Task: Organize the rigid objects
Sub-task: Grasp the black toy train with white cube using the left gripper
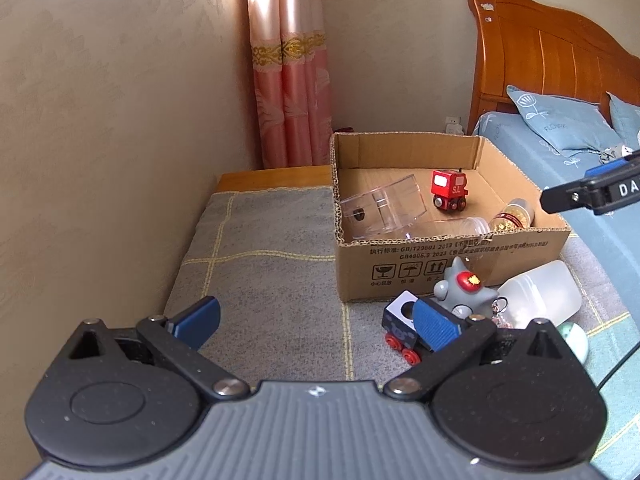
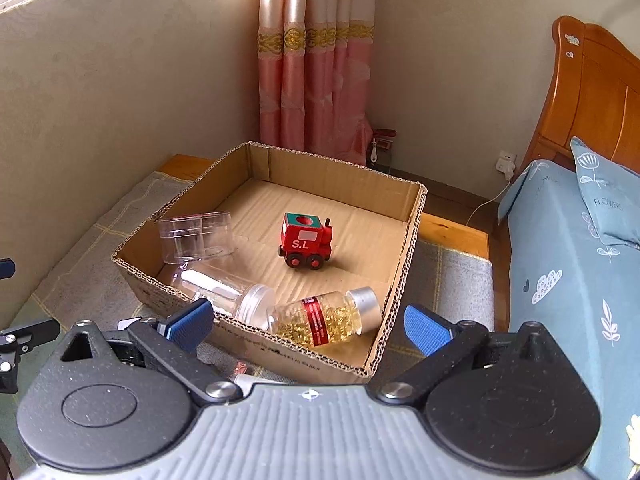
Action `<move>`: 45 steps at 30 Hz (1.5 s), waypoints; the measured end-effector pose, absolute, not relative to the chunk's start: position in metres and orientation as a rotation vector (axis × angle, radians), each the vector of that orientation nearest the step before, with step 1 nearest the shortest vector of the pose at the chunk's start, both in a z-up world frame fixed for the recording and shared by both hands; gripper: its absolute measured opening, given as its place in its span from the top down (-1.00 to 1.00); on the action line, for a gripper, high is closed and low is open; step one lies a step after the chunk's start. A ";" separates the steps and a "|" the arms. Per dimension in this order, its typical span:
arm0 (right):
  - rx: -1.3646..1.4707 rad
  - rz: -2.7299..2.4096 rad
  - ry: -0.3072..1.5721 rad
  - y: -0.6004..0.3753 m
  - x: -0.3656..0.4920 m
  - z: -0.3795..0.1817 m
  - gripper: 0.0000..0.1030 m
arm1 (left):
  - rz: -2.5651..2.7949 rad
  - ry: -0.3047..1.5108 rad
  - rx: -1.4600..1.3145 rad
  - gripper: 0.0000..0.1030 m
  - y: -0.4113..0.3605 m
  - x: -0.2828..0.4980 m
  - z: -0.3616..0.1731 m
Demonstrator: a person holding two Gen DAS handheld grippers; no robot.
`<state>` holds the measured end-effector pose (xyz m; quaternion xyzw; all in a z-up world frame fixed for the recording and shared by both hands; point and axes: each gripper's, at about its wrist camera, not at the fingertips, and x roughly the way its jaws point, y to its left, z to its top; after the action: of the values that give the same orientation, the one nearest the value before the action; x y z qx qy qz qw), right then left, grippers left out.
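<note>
A cardboard box (image 1: 448, 264) (image 2: 400, 280) stands on a grey checked cloth. Inside lie a red toy train (image 1: 449, 191) (image 2: 306, 242), a clear round container (image 1: 384, 206) (image 2: 196, 236), a clear jar on its side (image 2: 224, 290) and a capsule bottle with a silver cap (image 2: 332, 316) (image 1: 514, 216). In front of the box lie a dark blue toy wagon (image 1: 404, 326), a grey figurine (image 1: 464, 288) and a frosted white bottle (image 1: 544, 292). My left gripper (image 1: 316, 322) is open; its right finger is near the wagon. My right gripper (image 2: 308, 326) is open and empty above the box's near edge.
A bed with blue sheets (image 2: 568, 264) and a wooden headboard (image 1: 540, 56) lies to the right. A wall (image 1: 100, 120) runs along the left and a pink curtain (image 2: 316, 60) hangs behind. A pale green object (image 1: 576, 340) lies by the white bottle.
</note>
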<state>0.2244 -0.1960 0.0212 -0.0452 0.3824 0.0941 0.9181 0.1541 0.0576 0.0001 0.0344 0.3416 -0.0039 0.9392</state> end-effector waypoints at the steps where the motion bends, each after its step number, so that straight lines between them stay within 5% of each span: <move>1: -0.084 0.183 0.790 -0.196 0.219 0.019 -1.00 | -0.008 0.698 0.072 -0.98 0.058 0.154 0.000; 16: 0.052 0.019 0.848 -0.201 0.139 -0.057 -1.00 | -0.036 0.761 0.100 -0.98 0.059 0.149 -0.026; 40: -0.006 -0.035 0.899 -0.216 0.151 -0.097 -1.00 | -0.244 0.776 0.256 -0.98 0.027 0.172 -0.054; 45: -0.009 -0.025 0.893 -0.217 0.150 -0.097 -1.00 | -0.342 0.757 0.302 -0.81 0.019 0.185 -0.068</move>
<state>0.1503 -0.2168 -0.0971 -0.0044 0.4316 -0.0122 0.9020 0.1855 0.0190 -0.0681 0.1461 0.3663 -0.1653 0.9040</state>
